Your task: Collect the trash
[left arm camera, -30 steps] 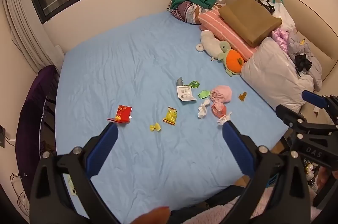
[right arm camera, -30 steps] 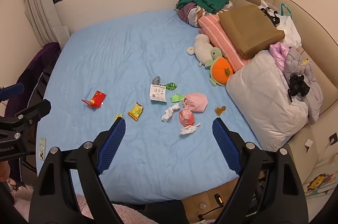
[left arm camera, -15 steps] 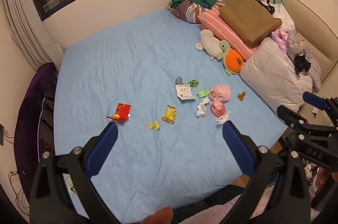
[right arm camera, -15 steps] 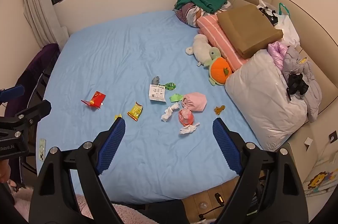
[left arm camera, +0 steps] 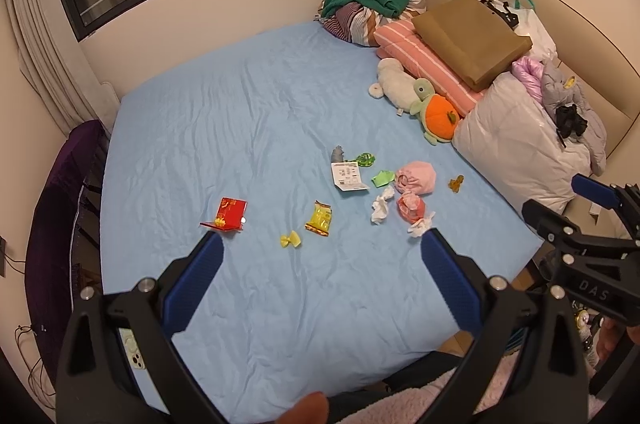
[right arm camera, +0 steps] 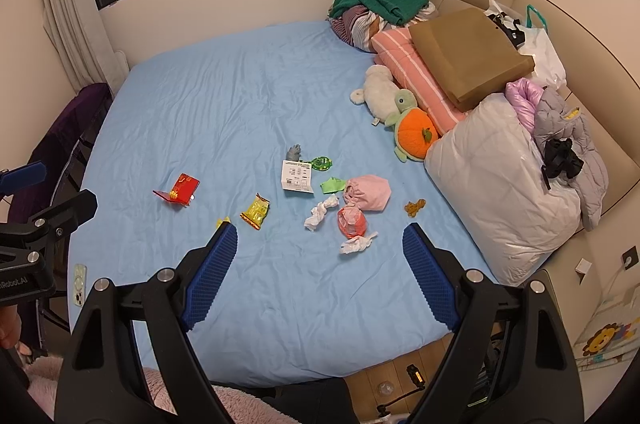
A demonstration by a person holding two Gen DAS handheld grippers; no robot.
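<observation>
Scattered trash lies on the blue bed sheet [left arm camera: 240,112]: a red packet [left arm camera: 229,213], a yellow snack wrapper [left arm camera: 319,218], a small yellow wrapper [left arm camera: 290,239], a white paper slip [left arm camera: 347,176], crumpled tissues [left arm camera: 380,209], a red-pink wad [left arm camera: 411,206] and a pink bag [left arm camera: 417,176]. The same pieces show in the right wrist view, with the red packet [right arm camera: 178,188] and tissue [right arm camera: 357,243]. My left gripper [left arm camera: 322,244] is open and empty, held well above the bed's near edge. My right gripper [right arm camera: 318,236] is open and empty too.
Pillows [left arm camera: 424,52], a brown cushion [left arm camera: 472,36], a turtle plush [left arm camera: 436,112], a clothes pile [left arm camera: 368,0] and a white duvet [left arm camera: 516,148] line the bed's right side. A phone [right arm camera: 79,284] lies at the left bed edge. A purple chair [left arm camera: 60,184] stands left.
Both grippers drifted slightly, so the view shifted a little; the trash lies as before and both jaws stayed open.
</observation>
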